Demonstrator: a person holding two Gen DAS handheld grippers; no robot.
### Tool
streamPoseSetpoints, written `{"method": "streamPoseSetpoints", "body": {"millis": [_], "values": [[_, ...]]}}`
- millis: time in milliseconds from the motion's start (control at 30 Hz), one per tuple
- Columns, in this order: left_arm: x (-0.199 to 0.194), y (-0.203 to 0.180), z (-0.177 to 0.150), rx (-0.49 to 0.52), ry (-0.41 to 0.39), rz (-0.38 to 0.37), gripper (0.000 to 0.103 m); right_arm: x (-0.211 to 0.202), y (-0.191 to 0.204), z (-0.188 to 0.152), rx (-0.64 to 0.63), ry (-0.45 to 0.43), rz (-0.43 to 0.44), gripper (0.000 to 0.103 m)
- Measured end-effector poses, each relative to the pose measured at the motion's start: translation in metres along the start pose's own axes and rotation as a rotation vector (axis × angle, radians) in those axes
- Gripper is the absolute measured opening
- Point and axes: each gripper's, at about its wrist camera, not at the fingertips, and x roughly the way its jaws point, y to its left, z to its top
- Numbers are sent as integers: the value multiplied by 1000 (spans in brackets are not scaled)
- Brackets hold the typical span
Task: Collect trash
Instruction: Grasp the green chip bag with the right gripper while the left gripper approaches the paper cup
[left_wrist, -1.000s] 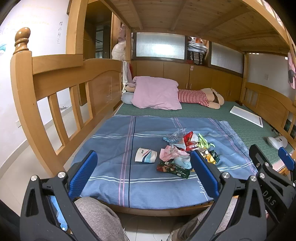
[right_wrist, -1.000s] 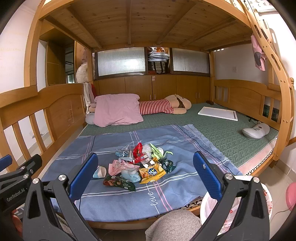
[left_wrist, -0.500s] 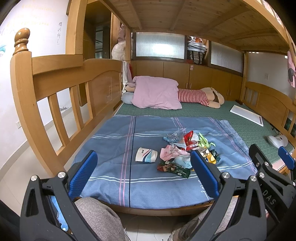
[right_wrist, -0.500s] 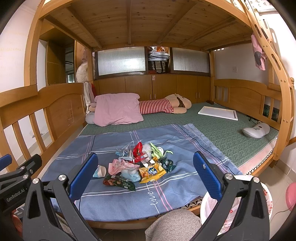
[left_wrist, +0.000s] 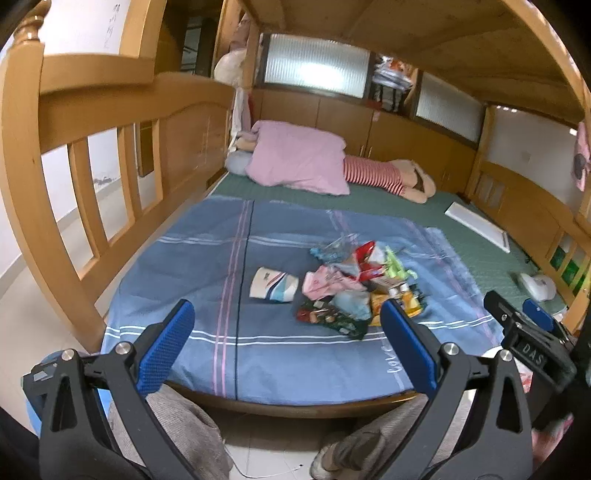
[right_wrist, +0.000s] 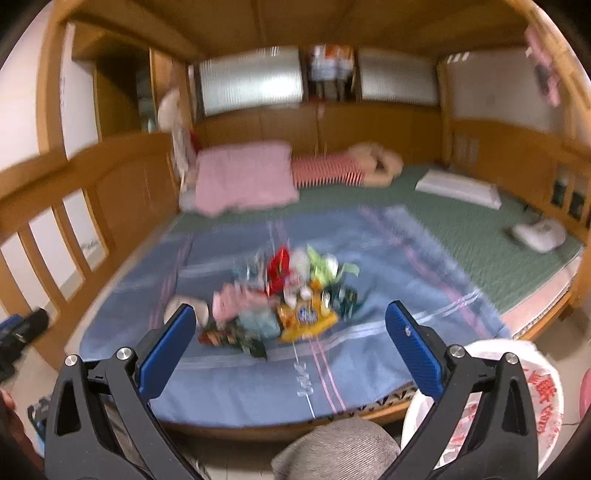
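A pile of snack wrappers (left_wrist: 354, 288) lies on the blue sheet (left_wrist: 207, 266) of the bed; it also shows in the right wrist view (right_wrist: 284, 299), blurred. A white and blue wrapper (left_wrist: 274, 285) lies apart, left of the pile. A dark green wrapper (left_wrist: 332, 319) lies at the pile's near edge. My left gripper (left_wrist: 286, 349) is open and empty, short of the bed's front edge. My right gripper (right_wrist: 291, 349) is open and empty, also short of the bed. A white plastic bag with red print (right_wrist: 517, 402) stands at the lower right, beside the bed.
Wooden bed rails (left_wrist: 92, 173) run along the left and right. A pink pillow (left_wrist: 299, 162) and a striped plush toy (left_wrist: 384, 177) lie at the far end. A white board (left_wrist: 476, 225) and a white device (left_wrist: 535, 286) lie on the green mat. The person's knees (left_wrist: 173, 432) are below the grippers.
Both grippers have moved forward and tilted down toward the bed. The right wrist view is now blurred by motion. Nothing was picked up.
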Motion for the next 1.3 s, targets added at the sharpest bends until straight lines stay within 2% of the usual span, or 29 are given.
{"method": "streamPoseSetpoints", "body": {"millis": [100,200,267,400,467,600,800,867,967,1000,1067,1100,1133,1200,1300], "values": [[23,8,-2,-1,33,3,100,54,-11,-7,2,144,13,100],[47,18,-1,3,71,4,100,101,-12,-17,14,250,6,100],[63,26,0,1,88,10,100,125,-11,-20,32,274,11,100],[96,43,2,-17,129,36,100,158,1,-25,73,313,113,100],[109,51,3,-29,152,40,100,170,15,-25,33,333,143,100],[129,66,0,-50,186,52,100,206,46,-33,-86,374,150,100],[142,84,-4,-62,204,98,100,252,72,-46,-104,484,230,99],[145,91,-3,-81,211,107,100,259,80,-51,-120,501,229,96],[148,98,-4,-99,218,116,100,274,87,-58,-132,553,212,83],[149,99,-5,-100,220,118,100,277,87,-60,-127,565,204,75],[151,99,-6,-96,223,121,100,284,86,-61,-110,588,202,52],[151,98,-6,-93,224,120,100,286,85,-62,-104,601,202,35],[151,97,-7,-90,225,120,100,288,85,-63,-96,614,205,28],[153,95,-7,-85,227,125,100,287,85,-61,-89,608,213,22],[154,91,-7,-73,228,124,100,274,85,-58,-74,577,243,21]]}}
